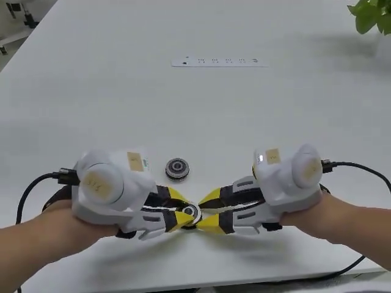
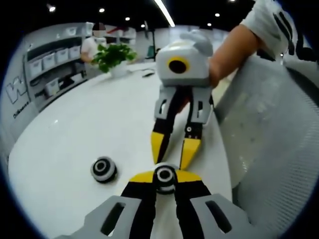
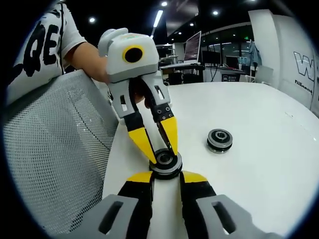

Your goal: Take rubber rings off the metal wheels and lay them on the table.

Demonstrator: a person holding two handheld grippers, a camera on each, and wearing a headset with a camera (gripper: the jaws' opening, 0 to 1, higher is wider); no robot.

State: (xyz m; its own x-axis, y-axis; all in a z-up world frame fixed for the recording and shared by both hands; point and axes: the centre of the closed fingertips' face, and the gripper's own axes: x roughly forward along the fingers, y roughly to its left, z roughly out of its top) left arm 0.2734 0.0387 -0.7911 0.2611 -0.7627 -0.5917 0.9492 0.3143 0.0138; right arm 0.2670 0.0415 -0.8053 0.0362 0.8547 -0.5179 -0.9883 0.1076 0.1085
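Left gripper and right gripper are both holding one metal wheel at the table's near edge.

Left to right: the left gripper's jaws are sitting narrow, clamping the wheel's flanks. The right gripper's jaws, likewise narrow, are pinching the same wheel from the opposite side. I cannot tell which pair is bearing on the rubber ring. A second wheel is lying flat just beyond them, apparently with its ring on. A power strip is lying toward the far edge, and a plant is sitting at the far right corner. Handling, as judged: the wheel is looking small, stiff and dense, with slippery metal. The ring is looking soft and stretchy, best caught at its outer rim while the hub is being held firm.
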